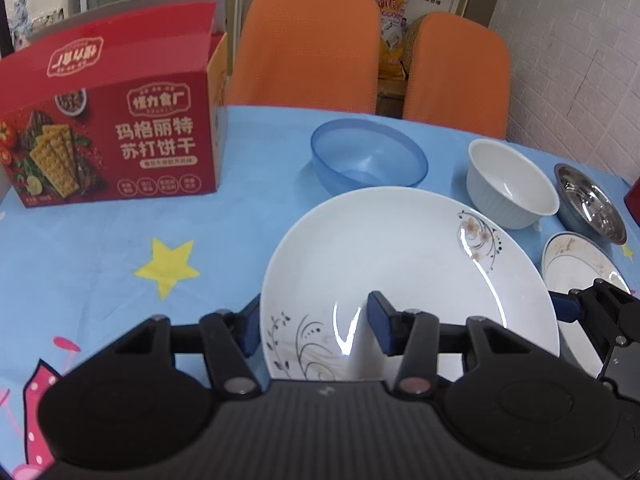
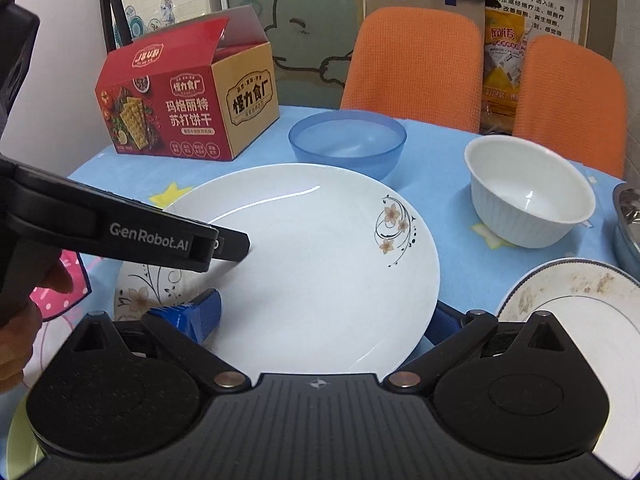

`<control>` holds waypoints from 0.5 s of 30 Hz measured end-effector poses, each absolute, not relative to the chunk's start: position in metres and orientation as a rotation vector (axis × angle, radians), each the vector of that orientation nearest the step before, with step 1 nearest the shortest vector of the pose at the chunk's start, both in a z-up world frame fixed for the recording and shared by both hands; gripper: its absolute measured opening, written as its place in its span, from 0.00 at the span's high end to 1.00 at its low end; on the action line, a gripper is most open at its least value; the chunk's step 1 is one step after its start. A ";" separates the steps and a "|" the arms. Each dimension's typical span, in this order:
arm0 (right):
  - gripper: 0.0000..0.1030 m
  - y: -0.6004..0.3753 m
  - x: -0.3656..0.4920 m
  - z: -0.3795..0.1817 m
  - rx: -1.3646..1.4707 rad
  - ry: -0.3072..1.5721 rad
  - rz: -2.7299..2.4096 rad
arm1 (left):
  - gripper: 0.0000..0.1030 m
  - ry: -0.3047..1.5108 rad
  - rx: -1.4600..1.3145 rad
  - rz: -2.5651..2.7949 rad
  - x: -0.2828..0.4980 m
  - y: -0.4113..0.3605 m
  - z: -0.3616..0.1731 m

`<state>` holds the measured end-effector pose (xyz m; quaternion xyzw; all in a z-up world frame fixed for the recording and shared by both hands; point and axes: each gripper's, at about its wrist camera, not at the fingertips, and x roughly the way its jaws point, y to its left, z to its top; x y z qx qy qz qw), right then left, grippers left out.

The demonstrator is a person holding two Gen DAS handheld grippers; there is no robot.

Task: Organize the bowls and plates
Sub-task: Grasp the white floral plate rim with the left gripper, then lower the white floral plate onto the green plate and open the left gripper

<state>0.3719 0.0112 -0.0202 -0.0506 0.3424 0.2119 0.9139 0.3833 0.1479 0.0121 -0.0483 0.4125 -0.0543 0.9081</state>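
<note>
A large white plate with flower prints (image 1: 400, 264) (image 2: 320, 264) lies on the blue tablecloth. My left gripper (image 1: 316, 324) is open, its jaws astride the plate's near left rim, one finger (image 1: 382, 320) over the plate. My right gripper (image 2: 320, 316) is open, its jaws astride the plate's near right rim; it shows at the right of the left wrist view (image 1: 592, 312). Behind stand a blue plastic bowl (image 1: 368, 156) (image 2: 348, 144), a white ribbed bowl (image 1: 510, 182) (image 2: 528, 192), a steel dish (image 1: 590, 202) and a soiled small plate (image 1: 580, 260) (image 2: 572, 300).
A red cracker box (image 1: 112, 128) (image 2: 188, 108) stands open at the back left. Two orange chairs (image 1: 308, 44) (image 2: 416, 60) stand behind the table. The tablecloth (image 1: 120, 240) carries yellow stars. The left gripper's arm (image 2: 120, 232) crosses the right wrist view.
</note>
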 end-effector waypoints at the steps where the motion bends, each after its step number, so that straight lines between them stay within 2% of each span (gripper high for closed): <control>1: 0.12 0.010 0.367 -0.016 -0.104 0.689 0.429 | 0.53 0.842 -0.099 -0.113 0.379 0.147 0.018; 9: 0.11 0.004 0.318 0.017 -0.066 0.635 0.421 | 0.53 0.788 -0.065 -0.116 0.326 0.141 0.056; 15: 0.11 0.009 0.269 0.019 -0.040 0.646 0.426 | 0.53 0.801 -0.063 -0.103 0.275 0.141 0.055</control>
